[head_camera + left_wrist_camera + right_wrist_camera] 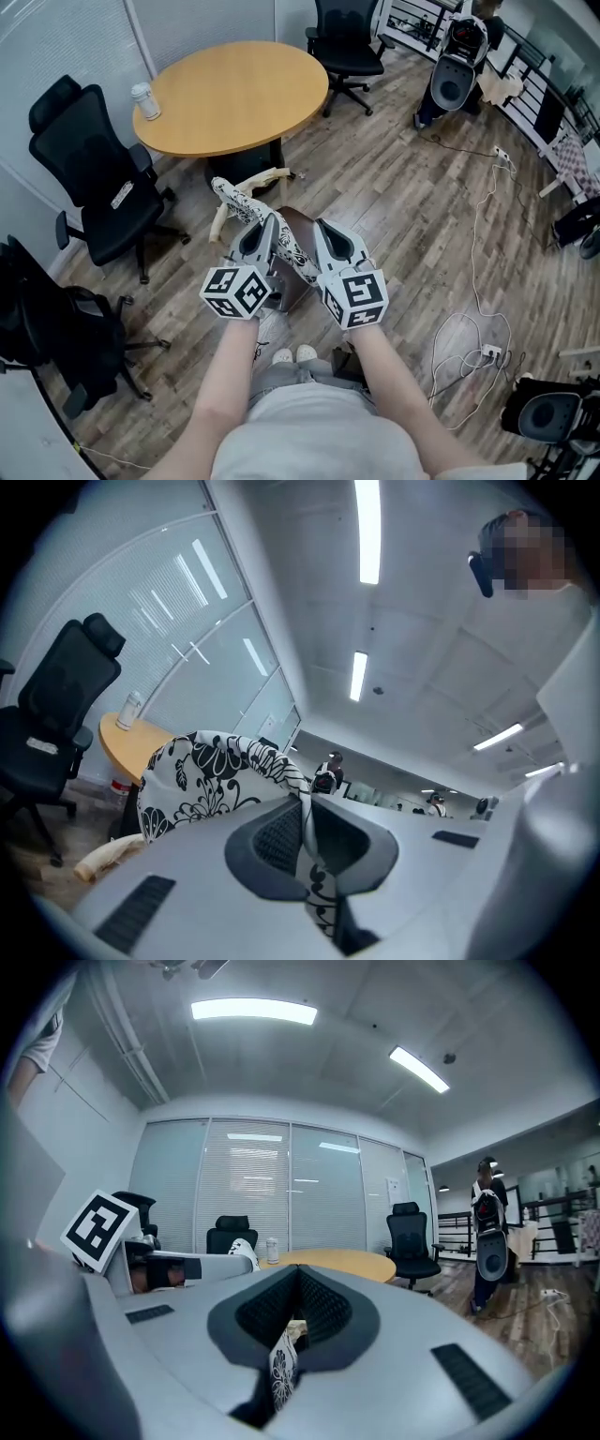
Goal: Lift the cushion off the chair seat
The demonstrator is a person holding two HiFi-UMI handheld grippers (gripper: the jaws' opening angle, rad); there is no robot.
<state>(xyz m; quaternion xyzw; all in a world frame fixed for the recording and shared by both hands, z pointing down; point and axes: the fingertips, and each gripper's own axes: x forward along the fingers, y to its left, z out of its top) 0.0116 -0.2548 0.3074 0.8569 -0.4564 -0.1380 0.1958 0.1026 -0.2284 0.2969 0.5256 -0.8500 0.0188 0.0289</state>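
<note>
My left tongs (266, 225) and right tongs (324, 231) both pinch the floral cushion (242, 202) at frame centre, so I'd raise them evenly, grips firm, clear of the chair seat (298, 279).

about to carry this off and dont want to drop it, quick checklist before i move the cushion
1. Left gripper shut on floral cushion: ok.
2. Right gripper shut on the cushion's edge: ok.
3. Cushion clear of chair seat: cannot tell, the head view looks steeply down.
4. Floor cable apart from shoes: ok.
</note>
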